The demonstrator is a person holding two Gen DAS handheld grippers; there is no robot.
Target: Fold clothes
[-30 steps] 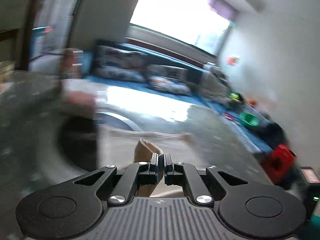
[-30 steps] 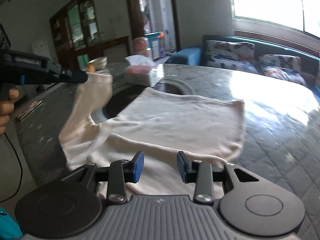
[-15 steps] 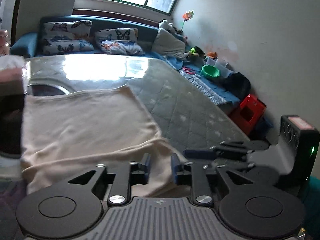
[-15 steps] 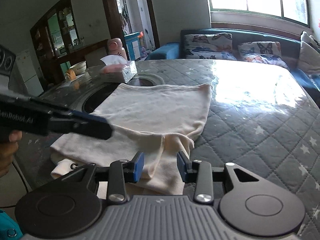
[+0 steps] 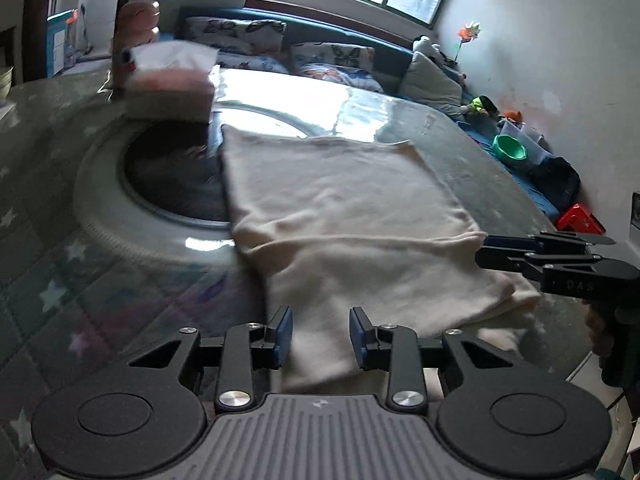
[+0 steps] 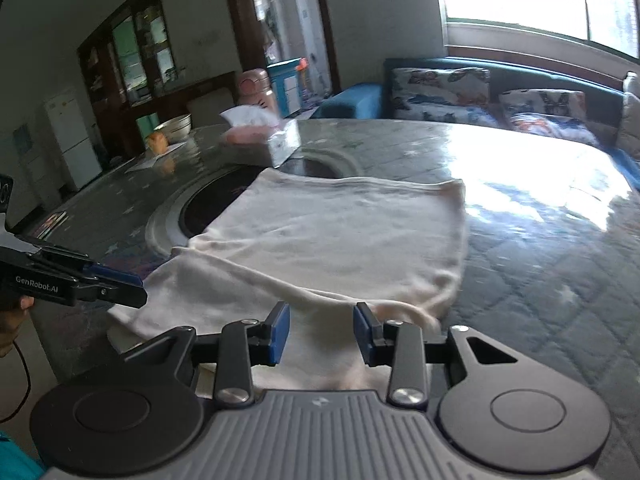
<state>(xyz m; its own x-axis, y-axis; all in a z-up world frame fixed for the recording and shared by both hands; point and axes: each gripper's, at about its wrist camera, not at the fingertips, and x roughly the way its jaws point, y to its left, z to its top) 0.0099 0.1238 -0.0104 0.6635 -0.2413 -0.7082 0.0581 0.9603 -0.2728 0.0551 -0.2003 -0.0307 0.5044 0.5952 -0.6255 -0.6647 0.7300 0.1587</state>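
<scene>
A cream garment (image 5: 352, 216) lies flat on the quilted table, its near part folded over in layers; it also shows in the right wrist view (image 6: 340, 240). My left gripper (image 5: 320, 336) is open and empty just above the garment's near edge. My right gripper (image 6: 320, 332) is open and empty over the near folded edge. The right gripper also shows from the side in the left wrist view (image 5: 492, 250), at the garment's right edge. The left gripper shows at the left in the right wrist view (image 6: 128, 284), by the garment's left corner.
A tissue box (image 5: 168, 92) stands behind the garment, next to a round inset ring (image 5: 160, 184) in the table (image 6: 540, 260). A pink bottle (image 6: 256, 84), a bowl (image 6: 174, 126) and an orange item sit at the far left. A sofa with cushions (image 6: 480, 88) lies beyond.
The left gripper let go of the sleeve it held up a second ago and opened. The sleeve now lies folded over the garment. Both grippers have drawn back to the near edge.
</scene>
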